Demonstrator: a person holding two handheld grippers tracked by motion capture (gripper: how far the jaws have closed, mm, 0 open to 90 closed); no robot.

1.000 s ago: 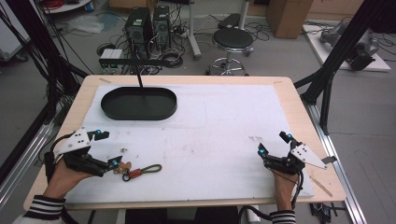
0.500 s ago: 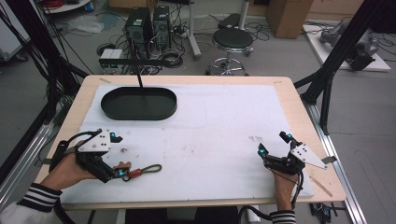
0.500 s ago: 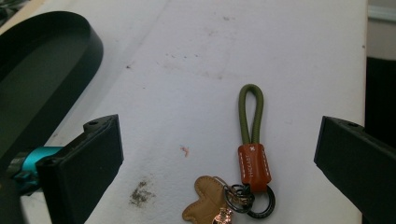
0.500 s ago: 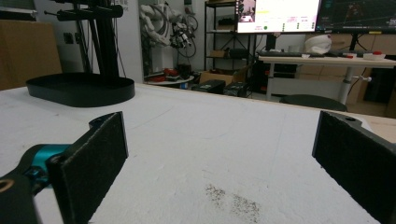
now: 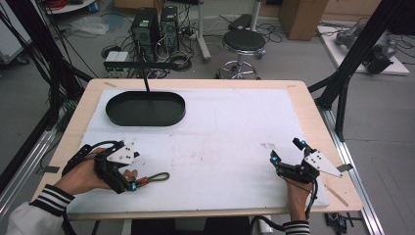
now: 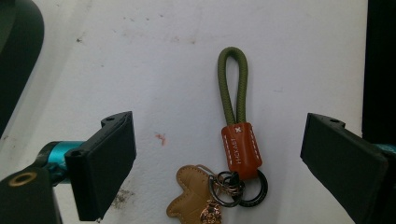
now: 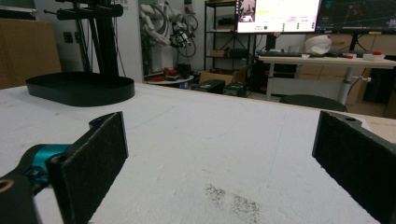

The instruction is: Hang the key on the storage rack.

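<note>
Keychain (image 6: pixel 238 140) with green cord loop lies flat on the bench (image 5: pixel 235 142), near left. My left tool (image 5: pixel 131 185) straddles it, jaws just starting to close, pads clear. Next: squeeze onto the leather tab. Right tool (image 5: pixel 286 152) rests open, empty.

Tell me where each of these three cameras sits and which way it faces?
High view: above the person's side, looking forward and down on the table; both hands and grippers show.
Left gripper view: rides the left gripper, looking down at the keychain; its open jaws show.
Right gripper view: rides the right gripper, looking level across the table; its jaws show.
Shared: high and right gripper views both show the black tray.
</note>
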